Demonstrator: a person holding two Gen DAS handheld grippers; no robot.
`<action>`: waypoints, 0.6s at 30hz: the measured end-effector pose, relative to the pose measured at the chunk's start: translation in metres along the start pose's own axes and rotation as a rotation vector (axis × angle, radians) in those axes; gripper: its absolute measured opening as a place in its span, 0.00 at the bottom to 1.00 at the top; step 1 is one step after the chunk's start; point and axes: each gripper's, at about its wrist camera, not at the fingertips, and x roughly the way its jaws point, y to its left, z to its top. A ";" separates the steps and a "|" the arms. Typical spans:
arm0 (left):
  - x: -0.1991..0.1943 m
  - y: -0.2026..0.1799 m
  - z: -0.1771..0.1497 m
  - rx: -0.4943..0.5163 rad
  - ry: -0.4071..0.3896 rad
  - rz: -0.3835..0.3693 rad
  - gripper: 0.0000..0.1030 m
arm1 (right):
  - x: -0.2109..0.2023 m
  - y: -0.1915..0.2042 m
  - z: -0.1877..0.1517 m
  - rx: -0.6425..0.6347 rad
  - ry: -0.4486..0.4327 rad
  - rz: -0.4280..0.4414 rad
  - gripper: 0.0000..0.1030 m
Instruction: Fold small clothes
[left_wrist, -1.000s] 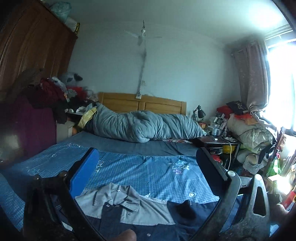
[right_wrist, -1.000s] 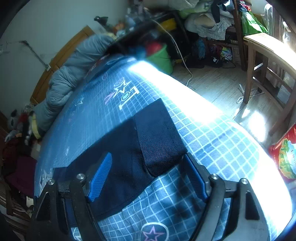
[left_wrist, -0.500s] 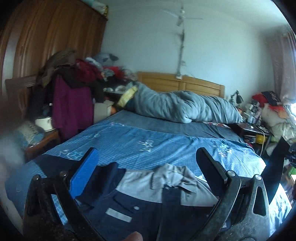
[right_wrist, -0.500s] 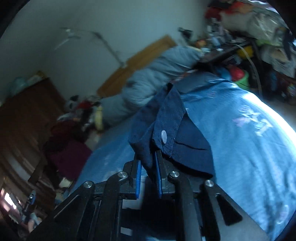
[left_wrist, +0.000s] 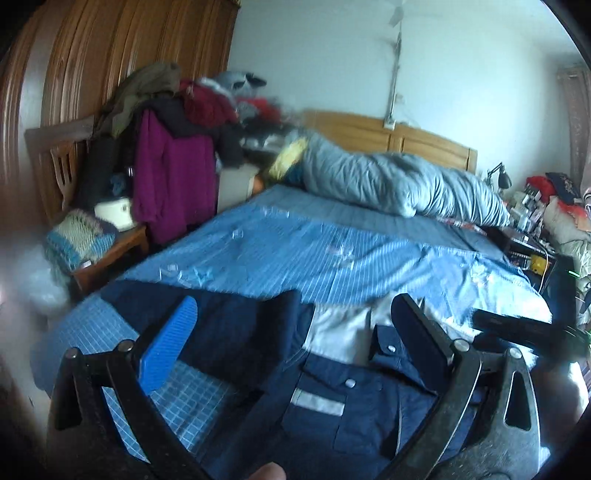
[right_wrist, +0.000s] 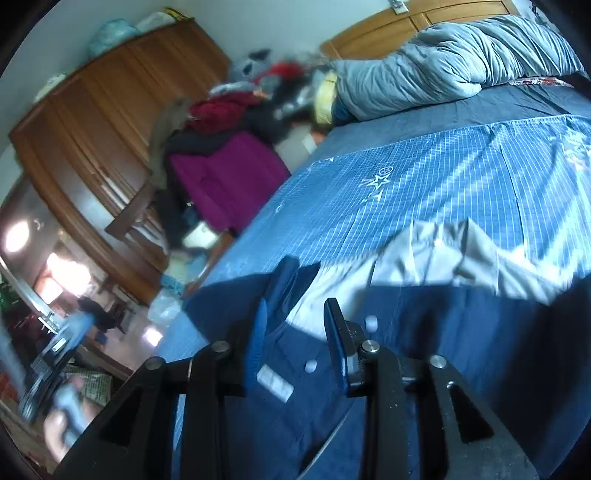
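A small navy and grey shirt (left_wrist: 332, 391) lies on the blue checked bedsheet (left_wrist: 332, 254) near the bed's front edge. Its grey collar and yoke (left_wrist: 340, 332) point toward the headboard. One navy sleeve (left_wrist: 236, 328) lies folded across the shirt's left side. My left gripper (left_wrist: 291, 336) is open and hovers over the shirt, holding nothing. My right gripper (right_wrist: 295, 332) is partly open just above the shirt (right_wrist: 424, 350), next to the sleeve end (right_wrist: 284, 280); nothing is held between its pads.
A rolled grey duvet (left_wrist: 399, 184) lies by the wooden headboard (left_wrist: 406, 136). A chair piled with clothes (left_wrist: 173, 155) and a brown wardrobe (left_wrist: 110, 74) stand left of the bed. A cluttered bedside table (left_wrist: 528, 243) is on the right.
The right gripper was shut on the navy sleeve and held it up; it has carried the sleeve over the shirt and opened, letting go. The left gripper swung left, staying open.
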 end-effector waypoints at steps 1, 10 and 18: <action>0.008 -0.001 -0.003 -0.004 0.032 -0.020 1.00 | -0.011 -0.006 -0.012 -0.002 -0.011 -0.013 0.45; 0.143 -0.054 -0.064 -0.134 0.458 -0.404 0.95 | -0.134 -0.092 -0.128 0.150 -0.044 -0.348 0.56; 0.207 -0.093 -0.114 -0.209 0.633 -0.409 0.62 | -0.177 -0.139 -0.157 0.217 -0.044 -0.439 0.56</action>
